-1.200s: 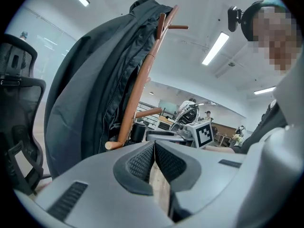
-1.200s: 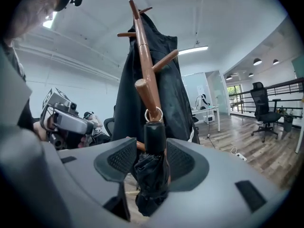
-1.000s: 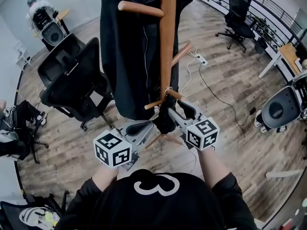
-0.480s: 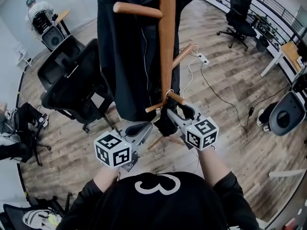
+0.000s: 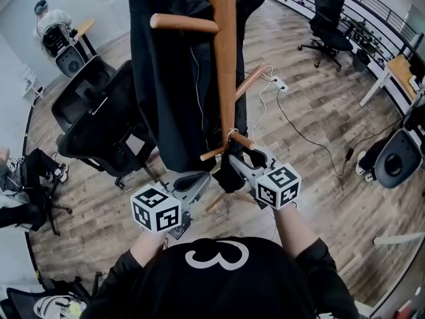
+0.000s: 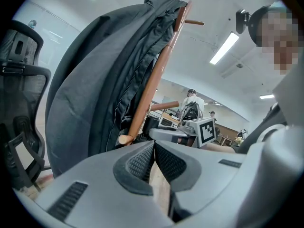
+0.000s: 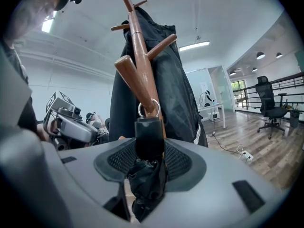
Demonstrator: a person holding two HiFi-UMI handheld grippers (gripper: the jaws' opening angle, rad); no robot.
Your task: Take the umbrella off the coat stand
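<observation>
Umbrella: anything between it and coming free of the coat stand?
Only the peg. The right gripper is shut on the umbrella, but its metal ring is looped over that upward-slanting peg of the coat stand and must slide up past the tip. The black coat hangs behind the stand, seemingly clear of that path.

Black umbrella (image 7: 148,141) on the wooden coat stand (image 5: 224,65)
It is folded and hung straight down by its ring (image 7: 148,109) on a low peg (image 7: 135,84).
</observation>
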